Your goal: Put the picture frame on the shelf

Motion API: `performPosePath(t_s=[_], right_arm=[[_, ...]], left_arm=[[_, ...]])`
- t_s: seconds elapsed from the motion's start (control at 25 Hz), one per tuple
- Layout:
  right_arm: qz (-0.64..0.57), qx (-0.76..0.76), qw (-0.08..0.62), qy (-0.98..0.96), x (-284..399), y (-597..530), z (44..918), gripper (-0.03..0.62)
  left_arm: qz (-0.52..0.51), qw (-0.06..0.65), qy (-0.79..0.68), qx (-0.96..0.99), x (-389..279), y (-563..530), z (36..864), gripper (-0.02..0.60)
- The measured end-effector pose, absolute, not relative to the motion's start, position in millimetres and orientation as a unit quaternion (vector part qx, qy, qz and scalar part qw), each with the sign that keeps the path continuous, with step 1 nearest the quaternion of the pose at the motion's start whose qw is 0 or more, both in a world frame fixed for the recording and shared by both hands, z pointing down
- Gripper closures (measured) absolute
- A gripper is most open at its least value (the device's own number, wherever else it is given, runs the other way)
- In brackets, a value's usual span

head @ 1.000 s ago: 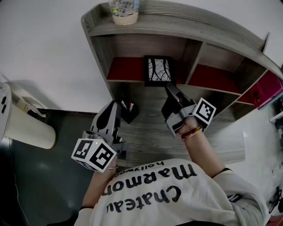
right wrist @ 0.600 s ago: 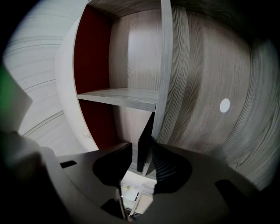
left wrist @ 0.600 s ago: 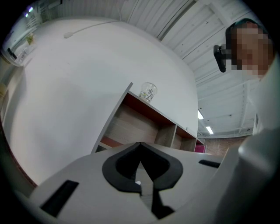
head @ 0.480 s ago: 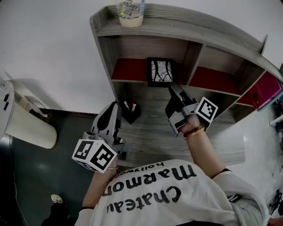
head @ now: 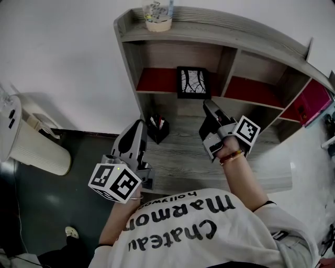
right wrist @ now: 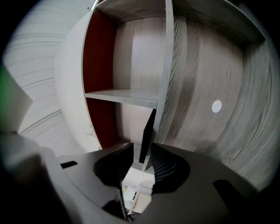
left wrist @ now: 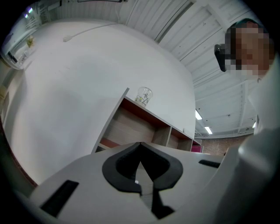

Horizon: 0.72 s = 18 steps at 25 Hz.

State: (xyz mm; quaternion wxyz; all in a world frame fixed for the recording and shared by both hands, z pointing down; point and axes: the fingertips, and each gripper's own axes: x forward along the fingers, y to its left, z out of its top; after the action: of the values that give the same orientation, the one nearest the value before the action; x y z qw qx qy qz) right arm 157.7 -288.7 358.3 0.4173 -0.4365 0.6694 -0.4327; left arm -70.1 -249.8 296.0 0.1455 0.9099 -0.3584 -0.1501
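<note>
The black picture frame [head: 193,82] stands upright on the middle shelf of the grey wooden shelf unit [head: 220,37], leaning toward the back panel. In the right gripper view the frame [right wrist: 147,133] shows edge-on. My right gripper [head: 210,106] is just below and to the right of it. The right gripper's jaws [right wrist: 142,152] are closing, apart from the frame, with nothing pressed between the pads. My left gripper [head: 138,125] hovers over the desk's left end. In its own view the left gripper [left wrist: 140,144] is shut and holds nothing.
A clear cup [head: 157,13] sits on the unit's top board. A black pen holder [head: 157,128] stands on the desk [head: 178,159] between the grippers. Red and magenta compartments [head: 309,102] lie to the right. A white bin [head: 34,149] is on the floor at left.
My right gripper has drawn slightly back from the frame, which stays standing on the shelf. The left gripper has barely shifted.
</note>
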Motion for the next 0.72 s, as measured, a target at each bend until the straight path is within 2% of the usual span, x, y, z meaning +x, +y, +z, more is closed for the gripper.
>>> performPosePath(t_s=[0.24,0.36,0.6,0.72], right_arm=[[-0.44,-0.45,0.408,0.661,152.0,-264.7,370.5,0.5],[-0.441,-0.456,0.402,0.661,147.2,-253.5,374.3,0.542],[-0.44,-0.463,0.387,0.665,134.8,-227.3,376.3,0.557],[-0.443,-0.465,0.383,0.663,127.9,-212.9,378.8,0.585]], left_arm=[[-0.149,0.148,-0.344,0.915,-67.3,-232.5,297.1,0.565],[-0.145,0.15,-0.339,0.917,-69.2,-225.4,299.4,0.565],[-0.145,0.151,-0.332,0.92,-73.5,-206.4,299.1,0.565],[-0.141,0.147,-0.321,0.925,-72.7,-190.9,298.1,0.565]])
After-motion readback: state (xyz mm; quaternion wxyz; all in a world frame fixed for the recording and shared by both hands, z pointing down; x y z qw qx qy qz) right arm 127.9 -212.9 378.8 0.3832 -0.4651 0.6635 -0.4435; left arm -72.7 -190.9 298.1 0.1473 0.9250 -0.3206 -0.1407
